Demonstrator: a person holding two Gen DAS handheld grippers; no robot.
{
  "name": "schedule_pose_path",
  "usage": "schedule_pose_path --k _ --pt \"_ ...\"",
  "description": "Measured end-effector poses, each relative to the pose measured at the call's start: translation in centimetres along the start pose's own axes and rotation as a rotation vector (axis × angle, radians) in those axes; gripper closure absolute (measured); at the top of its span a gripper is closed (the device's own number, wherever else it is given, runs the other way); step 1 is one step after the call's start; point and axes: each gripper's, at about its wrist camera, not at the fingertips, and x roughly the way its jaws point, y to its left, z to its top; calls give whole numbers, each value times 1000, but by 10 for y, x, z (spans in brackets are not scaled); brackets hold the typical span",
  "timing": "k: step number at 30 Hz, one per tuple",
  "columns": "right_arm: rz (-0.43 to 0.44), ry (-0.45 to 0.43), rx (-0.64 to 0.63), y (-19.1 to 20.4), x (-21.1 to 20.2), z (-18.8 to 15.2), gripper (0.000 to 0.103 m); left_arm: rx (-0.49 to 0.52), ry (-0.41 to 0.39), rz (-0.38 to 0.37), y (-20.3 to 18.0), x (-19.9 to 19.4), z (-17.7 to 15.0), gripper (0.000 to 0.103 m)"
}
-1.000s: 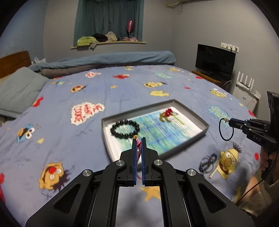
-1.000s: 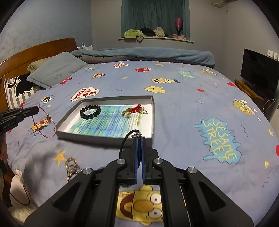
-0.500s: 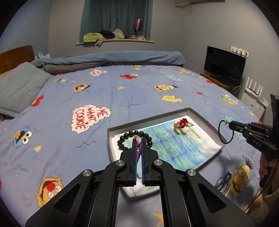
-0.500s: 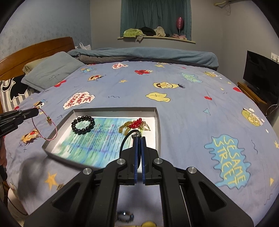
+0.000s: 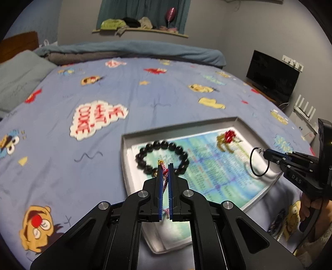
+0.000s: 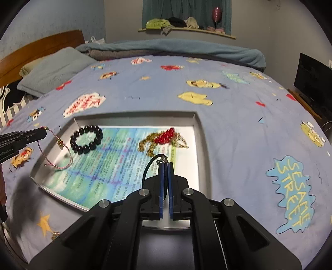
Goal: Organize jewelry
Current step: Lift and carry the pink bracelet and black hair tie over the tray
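A dim grey-walled bedroom: cartoon-print bedspread (image 6: 238,128) fills the view, teal curtain (image 6: 186,10) over a cluttered sill (image 6: 186,30) at twelve o'clock, television (image 5: 271,76) at two, wooden headboard (image 6: 37,52) at ten.

Your paper's print (image 6: 108,164) in the tray blurs unreadable, and the bed-edge jewelry (image 5: 277,223) is only a smear.

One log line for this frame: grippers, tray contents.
left gripper: shut on red string bracelet | right gripper: shut on black cord loop | tray: black bead bracelet, red-gold piece
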Motion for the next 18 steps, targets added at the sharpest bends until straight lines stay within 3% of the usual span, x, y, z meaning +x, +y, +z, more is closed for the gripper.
schedule_pose_path --k 18 --pt "-11 60 -15 2 28 -5 100 -16 90 1 1 36 -16 98"
